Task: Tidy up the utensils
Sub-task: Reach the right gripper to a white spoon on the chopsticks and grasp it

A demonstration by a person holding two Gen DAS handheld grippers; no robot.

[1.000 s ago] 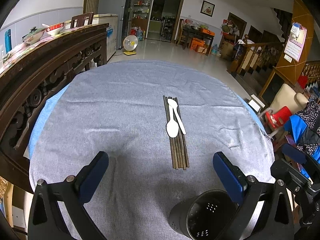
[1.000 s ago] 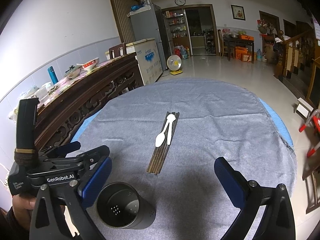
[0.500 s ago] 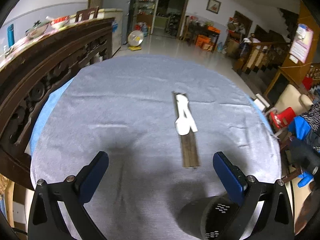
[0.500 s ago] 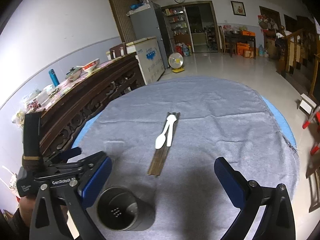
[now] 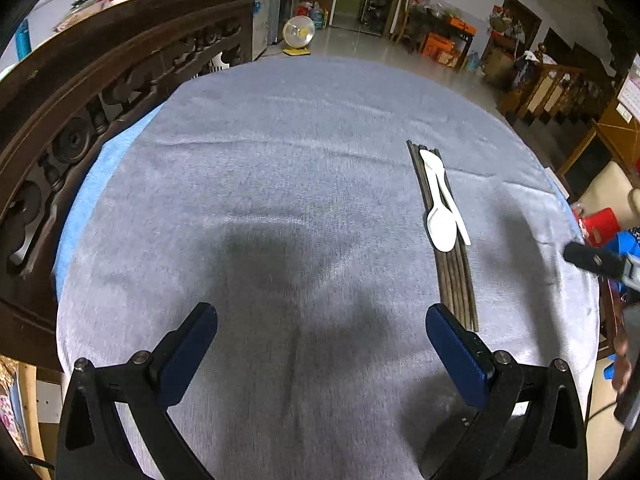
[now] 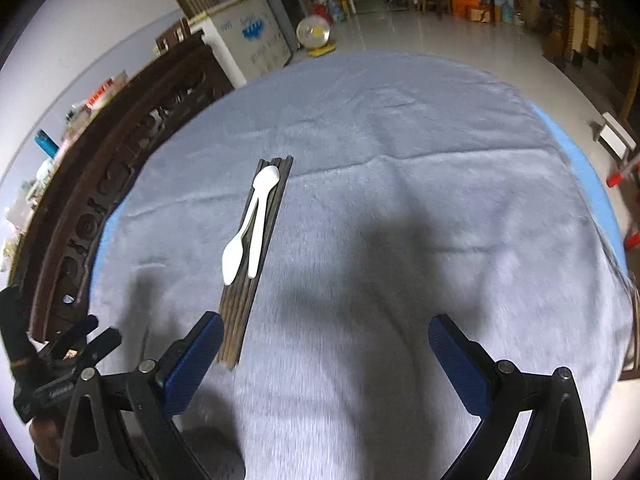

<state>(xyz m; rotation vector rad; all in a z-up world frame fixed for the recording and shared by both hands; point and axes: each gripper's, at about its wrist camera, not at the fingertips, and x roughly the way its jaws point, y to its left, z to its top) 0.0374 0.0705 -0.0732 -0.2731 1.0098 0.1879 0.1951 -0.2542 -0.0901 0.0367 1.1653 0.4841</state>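
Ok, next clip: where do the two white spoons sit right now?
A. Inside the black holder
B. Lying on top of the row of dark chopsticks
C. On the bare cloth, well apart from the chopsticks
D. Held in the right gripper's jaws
B: the two white spoons lie lengthwise on the dark chopsticks on the grey cloth, and both grippers are open and empty.

light: dim indoor, bluish cast, from overhead
shadows: soft dark patches on cloth [image 5: 304,184] ahead of both grippers
blur: right view smeared, worst at rim; left view sharper
distortion: strong fisheye, black corners
glare: mild sheen on floor [image 6: 440,36]
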